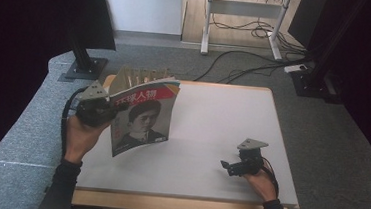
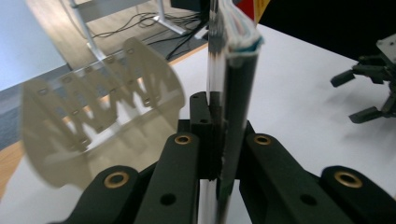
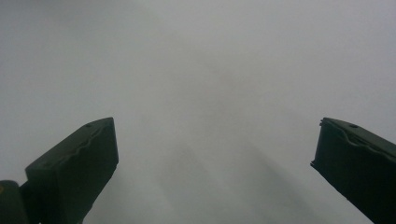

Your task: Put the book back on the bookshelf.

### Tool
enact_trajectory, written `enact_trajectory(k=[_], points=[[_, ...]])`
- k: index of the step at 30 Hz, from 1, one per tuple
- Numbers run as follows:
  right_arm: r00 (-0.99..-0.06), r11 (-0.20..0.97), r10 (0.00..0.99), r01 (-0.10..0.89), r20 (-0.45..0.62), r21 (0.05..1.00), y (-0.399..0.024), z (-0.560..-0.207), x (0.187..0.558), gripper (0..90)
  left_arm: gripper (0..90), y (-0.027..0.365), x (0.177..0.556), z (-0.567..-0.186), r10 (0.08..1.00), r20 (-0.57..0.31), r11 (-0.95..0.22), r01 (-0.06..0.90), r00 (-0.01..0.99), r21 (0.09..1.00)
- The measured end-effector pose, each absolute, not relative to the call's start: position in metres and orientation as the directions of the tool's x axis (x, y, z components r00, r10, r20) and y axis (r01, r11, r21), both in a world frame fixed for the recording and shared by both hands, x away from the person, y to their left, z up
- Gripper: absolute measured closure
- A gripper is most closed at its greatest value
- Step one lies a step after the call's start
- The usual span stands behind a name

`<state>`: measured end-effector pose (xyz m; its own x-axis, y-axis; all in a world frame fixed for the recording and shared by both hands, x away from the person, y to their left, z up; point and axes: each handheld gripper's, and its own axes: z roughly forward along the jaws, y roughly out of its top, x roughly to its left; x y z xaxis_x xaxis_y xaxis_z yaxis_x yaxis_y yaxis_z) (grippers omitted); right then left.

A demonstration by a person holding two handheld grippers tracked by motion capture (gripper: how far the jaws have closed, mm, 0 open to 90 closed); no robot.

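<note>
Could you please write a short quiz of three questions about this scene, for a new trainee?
1. True or false: the left gripper has its jaws shut on the magazine.
2. Multiple choice: how does the magazine stand? A) flat on the table B) lifted and upright, cover toward the camera C) rolled up in the rack
3. Short answer: what lies between the jaws of the right gripper, and what is under them?

Key
1. True; in the left gripper view the jaws pinch its edge.
2. B; it is held just in front of the wooden rack.
3. Nothing; the jaws stand wide open over the bare white table.
</note>
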<state>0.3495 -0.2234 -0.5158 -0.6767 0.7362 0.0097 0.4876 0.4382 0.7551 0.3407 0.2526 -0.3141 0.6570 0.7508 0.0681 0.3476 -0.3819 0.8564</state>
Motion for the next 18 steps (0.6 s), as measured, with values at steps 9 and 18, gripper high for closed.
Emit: enact_trajectory(k=[9, 18], points=[[-0.669, 0.451, 0.743, 0.512, 0.011, 0.731, -0.223, -0.53, 0.348, 0.0, 86.9, 0.284, 0.336, -0.311, 0.81, 0.062, -0.342, 0.385, 0.583, 0.857], [-0.67, 0.463, 0.743, 0.519, 0.005, 0.718, -0.223, -0.535, 0.348, 0.0, 86.9, 0.317, 0.336, -0.308, 0.863, 0.043, -0.288, 0.422, 0.503, 0.86]])
